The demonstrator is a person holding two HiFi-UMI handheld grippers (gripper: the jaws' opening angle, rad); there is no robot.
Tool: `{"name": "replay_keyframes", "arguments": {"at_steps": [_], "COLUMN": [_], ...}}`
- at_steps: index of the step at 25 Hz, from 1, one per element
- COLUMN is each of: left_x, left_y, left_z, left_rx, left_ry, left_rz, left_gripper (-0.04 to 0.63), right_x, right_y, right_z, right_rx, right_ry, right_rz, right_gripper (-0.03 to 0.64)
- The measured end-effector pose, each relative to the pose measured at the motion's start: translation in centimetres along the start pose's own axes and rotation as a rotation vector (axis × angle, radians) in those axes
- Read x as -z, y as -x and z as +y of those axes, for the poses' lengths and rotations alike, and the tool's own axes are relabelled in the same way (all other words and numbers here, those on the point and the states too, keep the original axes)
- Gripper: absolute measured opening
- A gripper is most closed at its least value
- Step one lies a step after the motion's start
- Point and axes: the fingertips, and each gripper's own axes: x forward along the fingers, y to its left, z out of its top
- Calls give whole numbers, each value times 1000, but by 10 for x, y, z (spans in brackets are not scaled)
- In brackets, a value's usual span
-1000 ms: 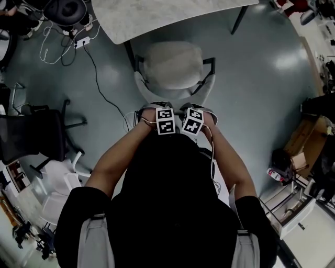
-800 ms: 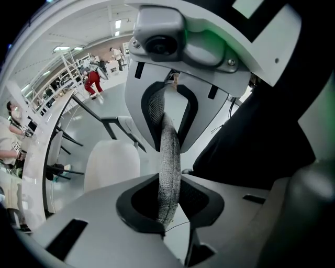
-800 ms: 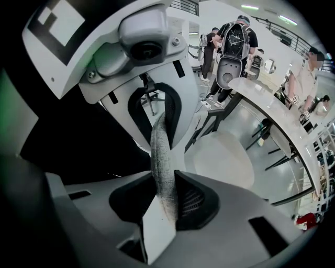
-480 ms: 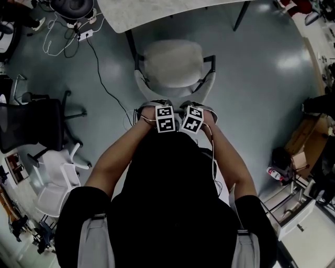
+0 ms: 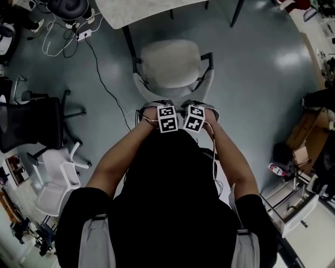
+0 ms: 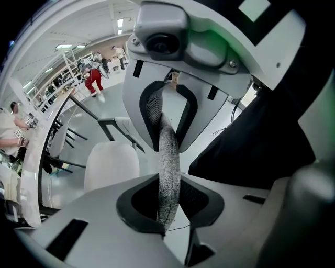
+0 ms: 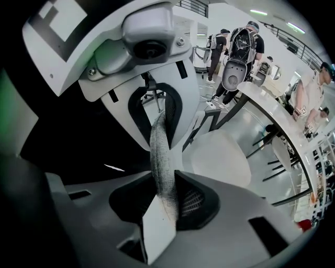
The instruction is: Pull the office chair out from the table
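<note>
Gripping the chair back with 2 grippers

Left gripper and right gripper sit side by side above the office chair, both pointing steeply down. Each has its 2 jaws clamped on the thin grey mesh backrest, which runs edge-on between the pads in both gripper views. The chair's pale seat faces the white table and lies just clear of its edge on the grey floor. A black chair stands well apart at the left.
</note>
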Motion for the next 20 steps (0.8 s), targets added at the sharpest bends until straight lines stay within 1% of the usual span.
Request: {"name": "replay_keyframes", "arguments": {"at_steps": [7, 11, 15, 20], "left_x": [-10, -15, -24, -40], "left_y": [-2, -4, -7, -12], "left_z": [-11, -14, -20, -24], "left_rx": [4, 6, 11, 19], "left_ry": [17, 16, 30, 57], "left_rz": [8, -1, -4, -3], "left_gripper": [83, 84, 84, 84], "right_x": [11, 16, 26, 43], "right_y": [6, 8, 11, 16], "right_z": [8, 10, 14, 16], "right_rx": [7, 7, 7, -17], "right_ry": [1, 12, 26, 40], "right_rz": [5, 16, 27, 32], "right_gripper": [109, 109, 109, 110]}}
